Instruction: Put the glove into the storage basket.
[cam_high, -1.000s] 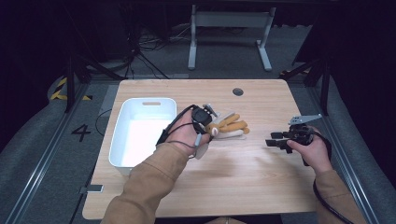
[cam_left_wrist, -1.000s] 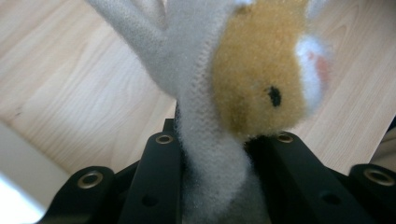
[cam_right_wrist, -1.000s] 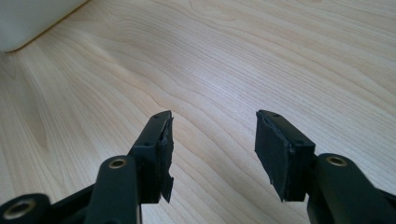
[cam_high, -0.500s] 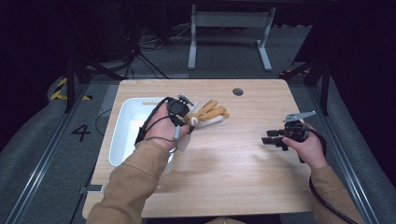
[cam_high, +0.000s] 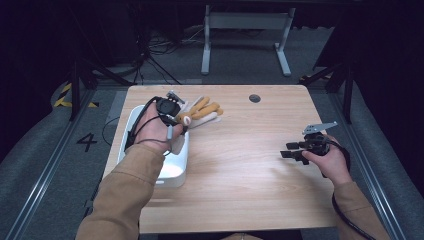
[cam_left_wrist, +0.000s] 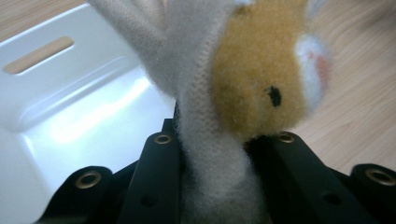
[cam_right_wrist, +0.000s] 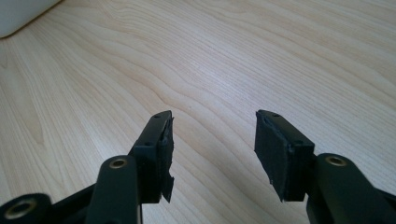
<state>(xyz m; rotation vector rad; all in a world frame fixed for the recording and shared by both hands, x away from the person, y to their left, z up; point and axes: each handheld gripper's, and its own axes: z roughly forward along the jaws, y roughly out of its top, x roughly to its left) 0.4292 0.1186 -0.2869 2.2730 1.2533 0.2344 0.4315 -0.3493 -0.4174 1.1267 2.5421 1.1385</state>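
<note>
High view: light wooden worktop, white rectangular plastic bin at its left side. Left gripper held over the bin's far right corner, clamped on a tan-and-cream plush toy; toy sticks out to the right over the worktop just beside the bin rim, looks lifted, contact with the wood can't be told. Person's left hand in a tan sleeve wraps the gripper body. Right gripper low over the right side of the worktop, well apart from toy and bin, jaws pointing left, nothing between them. Right hand grips it, black cable trailing down toward the bottom edge. Small dark round grommet near the far edge of the worktop.

Left gripper view: both black jaws pressed against the toy's cream knitted part, closed tight on it. Tan fuzzy patch with a small black dot and a white-pink spot sits just above the jaws. White bin interior behind at left, slot handle in its wall; bare wood at right.

Right gripper view: jaws spread wide, holding nothing, bare wood grain beneath. Corner of the white bin at top left, far off.
</note>
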